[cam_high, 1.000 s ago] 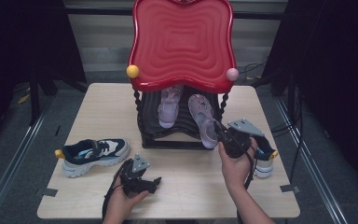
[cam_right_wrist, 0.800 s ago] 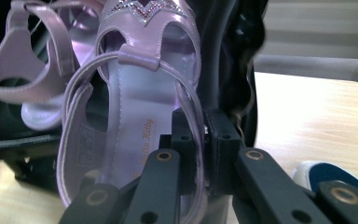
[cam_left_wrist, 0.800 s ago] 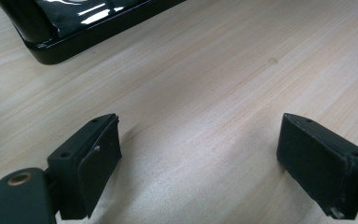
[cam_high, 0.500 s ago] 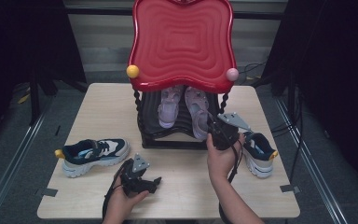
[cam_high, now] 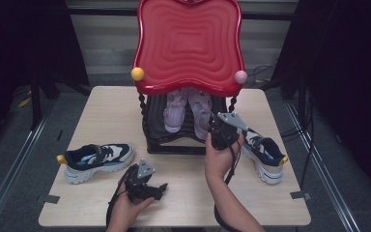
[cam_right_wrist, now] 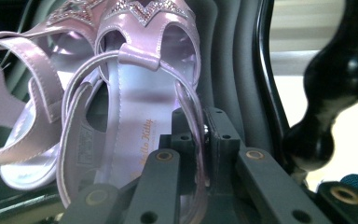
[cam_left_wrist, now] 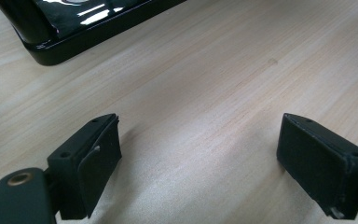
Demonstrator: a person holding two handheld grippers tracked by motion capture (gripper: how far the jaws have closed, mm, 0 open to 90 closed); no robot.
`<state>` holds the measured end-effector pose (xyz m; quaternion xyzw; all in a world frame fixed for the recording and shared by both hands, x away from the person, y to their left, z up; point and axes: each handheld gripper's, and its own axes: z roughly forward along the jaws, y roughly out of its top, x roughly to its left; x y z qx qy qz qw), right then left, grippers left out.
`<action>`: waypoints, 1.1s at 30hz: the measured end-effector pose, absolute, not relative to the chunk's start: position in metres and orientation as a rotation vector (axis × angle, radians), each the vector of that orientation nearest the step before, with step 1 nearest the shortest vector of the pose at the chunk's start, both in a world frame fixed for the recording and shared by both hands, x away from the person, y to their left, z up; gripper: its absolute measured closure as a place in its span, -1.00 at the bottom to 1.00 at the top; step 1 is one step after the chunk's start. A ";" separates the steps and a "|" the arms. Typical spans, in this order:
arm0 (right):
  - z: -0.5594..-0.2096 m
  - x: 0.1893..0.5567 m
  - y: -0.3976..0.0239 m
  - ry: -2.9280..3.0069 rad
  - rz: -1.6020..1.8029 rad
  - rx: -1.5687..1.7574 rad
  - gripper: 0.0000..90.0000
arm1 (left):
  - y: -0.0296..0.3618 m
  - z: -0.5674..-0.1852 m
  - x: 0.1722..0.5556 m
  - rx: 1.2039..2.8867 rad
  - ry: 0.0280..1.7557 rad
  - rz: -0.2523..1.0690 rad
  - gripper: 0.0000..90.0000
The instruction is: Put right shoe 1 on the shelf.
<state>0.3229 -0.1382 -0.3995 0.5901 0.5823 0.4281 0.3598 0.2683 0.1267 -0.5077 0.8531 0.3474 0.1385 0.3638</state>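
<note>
Two lilac sandals lie side by side on the black lower shelf (cam_high: 174, 145) of a rack with a red wavy top (cam_high: 188, 48). My right gripper (cam_high: 217, 133) (cam_right_wrist: 199, 135) is shut on the clear heel strap of the right sandal (cam_high: 200, 113) (cam_right_wrist: 135, 116), at the shelf's front right. The left sandal (cam_high: 174, 113) (cam_right_wrist: 14, 107) touches it, strap against strap. My left gripper (cam_high: 159, 188) (cam_left_wrist: 198, 158) rests low on the table in front of the rack, open, with bare wood between its jaws.
A navy and white sneaker (cam_high: 96, 159) lies at the table's left front, its mate (cam_high: 265, 154) at the right, just behind my right hand. The rack's twisted black post (cam_right_wrist: 326, 102) stands close to the right gripper. The shelf's corner (cam_left_wrist: 74, 32) shows ahead of the left gripper.
The right hand has moved left from beside the right sneaker toward the rack, carrying the right sandal in next to the other one. The left gripper has stayed put.
</note>
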 end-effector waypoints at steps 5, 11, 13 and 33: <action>-0.402 0.328 -0.131 1.454 1.087 1.571 0.84 | 0.126 -0.508 0.268 2.182 0.903 0.354 -0.71; -0.402 0.337 -0.129 1.428 1.033 1.600 0.83 | 0.126 -0.508 0.268 2.182 0.903 0.357 -0.71; -0.403 0.340 -0.128 1.427 1.025 1.601 0.83 | 0.126 -0.508 0.268 2.187 0.900 0.361 -0.71; -0.405 0.353 -0.114 1.466 1.026 1.509 0.81 | 0.125 -0.508 0.269 2.185 0.899 0.356 -0.71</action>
